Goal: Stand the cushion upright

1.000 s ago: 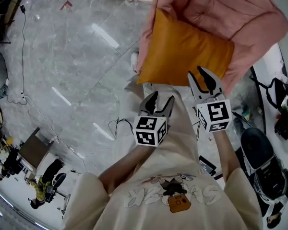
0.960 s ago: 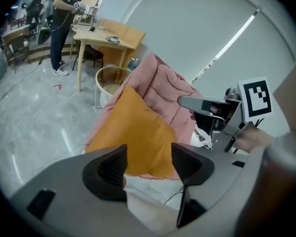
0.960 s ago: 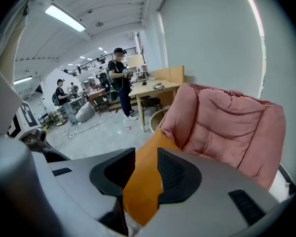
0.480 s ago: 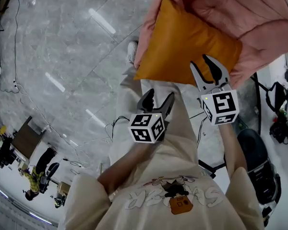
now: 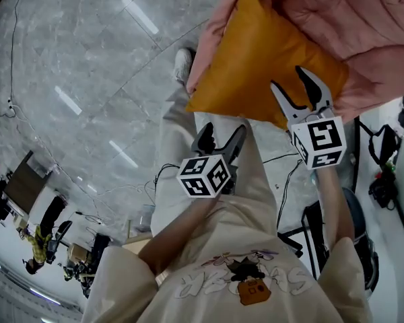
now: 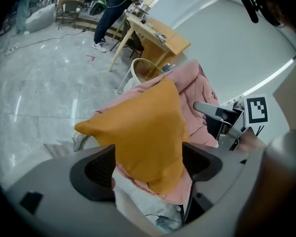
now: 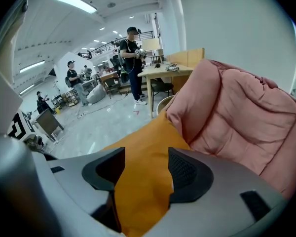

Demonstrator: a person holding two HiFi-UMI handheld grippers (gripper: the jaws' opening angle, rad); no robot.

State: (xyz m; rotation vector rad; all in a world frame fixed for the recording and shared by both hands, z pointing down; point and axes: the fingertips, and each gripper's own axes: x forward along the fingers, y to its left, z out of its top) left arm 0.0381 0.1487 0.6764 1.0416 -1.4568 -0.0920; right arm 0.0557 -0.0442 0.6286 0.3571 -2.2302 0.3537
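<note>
Both hand-held grippers are low in the head view, and the orange cushion (image 5: 262, 59) sits in the upper middle of the frame, lying tilted against the pink padded seat (image 5: 370, 25) that wraps round its top and right side. The right gripper (image 5: 287, 78) is right on it: its jaws have just been opening, they now stand moderately apart, and the cushion's lower right corner runs up through the gap between them. In the right gripper view orange fabric fills that gap from the bottom edge upward, with no clear pinch from the pads. The left gripper (image 5: 222, 136) is below the cushion's lower left edge, near it but apart, over the person's pale trouser leg (image 5: 178, 147). Its jaws have also just been opening and stand wide. In the left gripper view the cushion's hanging corner shows in the space between them, but farther off, untouched. Grey polished floor (image 5: 87, 59) fills the left of the head view.
</note>
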